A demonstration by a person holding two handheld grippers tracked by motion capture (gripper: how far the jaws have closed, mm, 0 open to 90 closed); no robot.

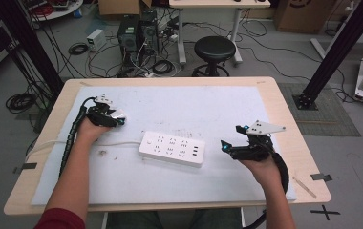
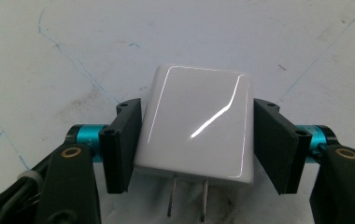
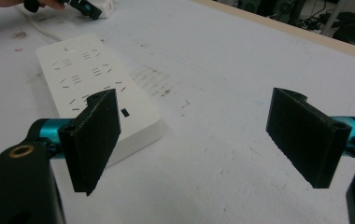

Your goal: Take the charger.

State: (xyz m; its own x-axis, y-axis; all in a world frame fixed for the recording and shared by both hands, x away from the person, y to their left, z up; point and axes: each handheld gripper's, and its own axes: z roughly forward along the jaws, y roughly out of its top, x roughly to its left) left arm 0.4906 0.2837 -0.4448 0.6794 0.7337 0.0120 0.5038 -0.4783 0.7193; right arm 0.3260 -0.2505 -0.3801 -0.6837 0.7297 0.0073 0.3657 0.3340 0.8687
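A glossy white plug adapter (image 2: 196, 130) with two metal prongs pointing back toward the camera lies between the jaws of my left gripper (image 2: 196, 112). Both black pads sit against its sides. From above, that left gripper (image 1: 116, 117) is at the left of the white mat with the adapter (image 1: 120, 114) at its tip. A white power strip (image 1: 172, 149) lies flat in the middle of the mat. My right gripper (image 1: 230, 137) hovers just right of the strip, jaws wide apart with nothing between them. In the right gripper view, the strip (image 3: 96, 79) lies ahead of the left pad (image 3: 94, 140).
A white mat (image 1: 194, 105) covers the wooden table (image 1: 284, 109). The strip's white cord (image 1: 117, 143) runs left past my left wrist. Beyond the far edge stand a black stool (image 1: 214, 47) and computers with tangled cables on the floor.
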